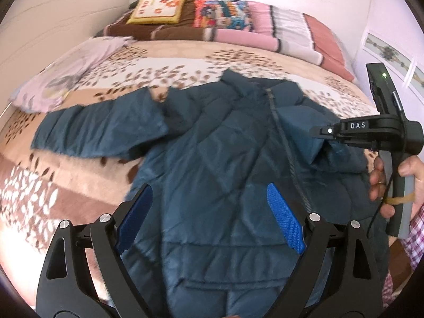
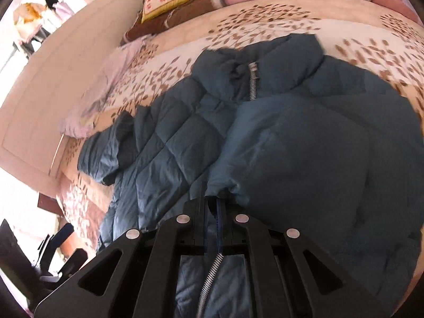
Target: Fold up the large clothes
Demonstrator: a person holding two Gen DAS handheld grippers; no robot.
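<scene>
Jacket [image 1: 220,143], one, dark teal and quilted, lay spread across the bed [image 1: 185,61] with its hem toward you and its collar toward the pillows. One sleeve [image 1: 98,132] stretched flat out to the left, stopping short of the bed's left edge, with bare blanket all round it. The other sleeve [image 2: 304,143] was folded in over the front panel, its cuff pinched in your right tongs [image 2: 214,206], which were shut tight on the fabric just beside the zipper [image 2: 253,82]. Your left tongs [image 1: 209,217] stood wide, blue pads [image 1: 285,217] apart, hovering over the lower front of the jacket with nothing between them. Your right hand [image 1: 392,182] was at the jacket's right edge, near the side of the bed. Open blanket lay between collar and bedding at the far end. Counted there: one lilac pillow [image 1: 63,74], one yellow flowered cushion [image 1: 157,9], and a heap of folded blankets [image 1: 265,29], number unclear. One person [image 2: 54,8] stood far off beyond the headboard [image 2: 53,100].
</scene>
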